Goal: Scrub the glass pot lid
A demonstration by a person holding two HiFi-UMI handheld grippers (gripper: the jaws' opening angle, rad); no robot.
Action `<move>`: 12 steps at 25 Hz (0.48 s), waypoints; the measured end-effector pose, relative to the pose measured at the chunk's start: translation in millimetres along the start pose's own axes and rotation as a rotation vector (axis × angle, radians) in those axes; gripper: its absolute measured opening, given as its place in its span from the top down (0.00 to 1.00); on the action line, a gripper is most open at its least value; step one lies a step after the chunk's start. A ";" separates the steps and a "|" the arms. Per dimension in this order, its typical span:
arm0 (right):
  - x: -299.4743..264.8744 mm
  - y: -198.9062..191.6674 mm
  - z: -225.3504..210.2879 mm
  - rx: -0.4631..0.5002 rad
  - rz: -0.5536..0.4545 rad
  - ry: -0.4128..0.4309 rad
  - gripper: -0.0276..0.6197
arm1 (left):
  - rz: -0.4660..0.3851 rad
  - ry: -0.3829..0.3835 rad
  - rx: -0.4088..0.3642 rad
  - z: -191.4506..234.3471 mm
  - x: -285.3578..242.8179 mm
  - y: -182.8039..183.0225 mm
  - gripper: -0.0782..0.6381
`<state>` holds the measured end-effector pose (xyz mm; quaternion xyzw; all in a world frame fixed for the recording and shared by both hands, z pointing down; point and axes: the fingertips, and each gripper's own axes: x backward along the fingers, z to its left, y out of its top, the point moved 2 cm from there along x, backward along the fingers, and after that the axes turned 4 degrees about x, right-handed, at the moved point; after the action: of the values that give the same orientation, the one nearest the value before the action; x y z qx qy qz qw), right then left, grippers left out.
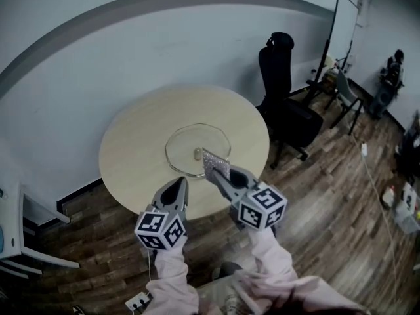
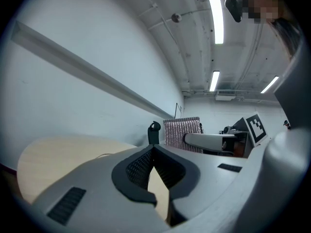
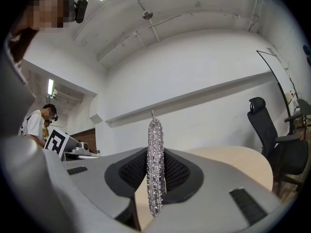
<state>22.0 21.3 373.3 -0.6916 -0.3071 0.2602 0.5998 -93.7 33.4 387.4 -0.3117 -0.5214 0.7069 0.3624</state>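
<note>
Glass pot lid lies flat, knob up, near the middle of a round wooden table, and nothing holds it down. That is the main risk as I judge it: a sideways scrubbing stroke on smooth wood could push the lid or spin it away instead of cleaning it, and a hard press on the lid's near rim might tip the far rim up. The silvery mesh scrub pad is another weak point. The right claw is clamped on it, but only along one thin edge, so most of the cloth stands free above the jaws and could fold over or pull out once it drags on glass. From above, that pad overlaps the lid's near right rim, with the right claw just behind it on the person's side; whether the pad touches the glass I cannot tell. The left claw sits just off the lid's near left rim, apart from it. Its own view shows the left claw closed tip to tip on nothing, so it offers the lid no bracing.
</note>
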 end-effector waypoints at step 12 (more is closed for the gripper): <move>-23.1 -3.7 -28.2 -0.019 0.008 0.003 0.84 | 0.039 -0.011 0.024 14.8 -29.9 -2.7 0.90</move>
<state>26.5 -14.2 380.9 -0.6990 -0.3059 0.2588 0.5923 -89.1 1.3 395.7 -0.3136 -0.5088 0.7216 0.3495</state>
